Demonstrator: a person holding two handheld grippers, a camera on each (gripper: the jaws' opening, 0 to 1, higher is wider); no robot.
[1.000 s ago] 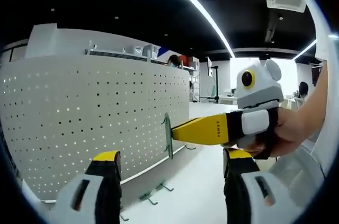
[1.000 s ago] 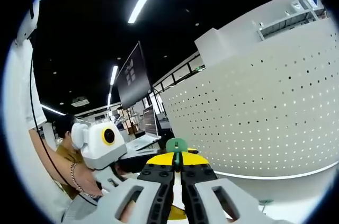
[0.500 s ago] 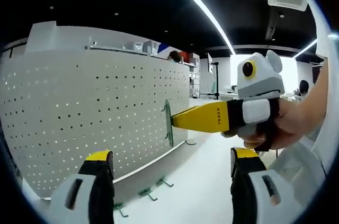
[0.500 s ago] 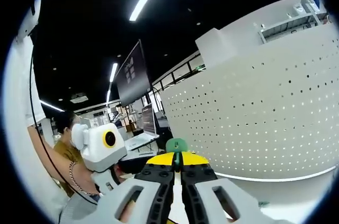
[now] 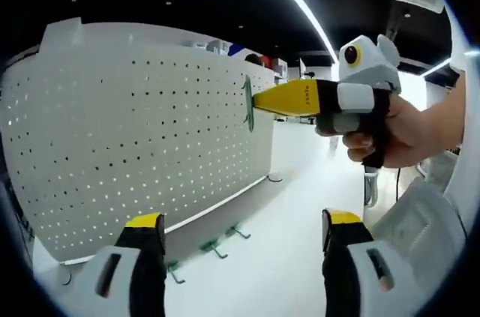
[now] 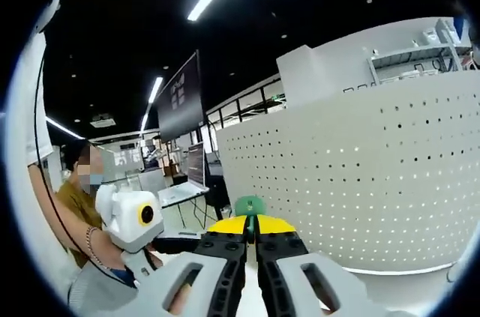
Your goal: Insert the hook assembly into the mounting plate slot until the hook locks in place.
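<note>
White table (image 5: 300,204) and a big white board full of holes (image 5: 127,145) are sitting in front of my left gripper (image 5: 236,268), whose fingers are standing wide apart, holding nothing. My right gripper (image 5: 259,100) is pressing a green hook (image 5: 247,103) against the board, and spare hooks (image 5: 217,246) are lying below. Looking along my right gripper (image 6: 251,231), its fingers are pinching the green hook (image 6: 250,204) beside the board (image 6: 360,174).

Yellow-tipped black-and-white gripper (image 5: 238,238)

Long ceiling light strips (image 5: 296,2) cross a dark ceiling above a pale floor (image 5: 292,212).
</note>
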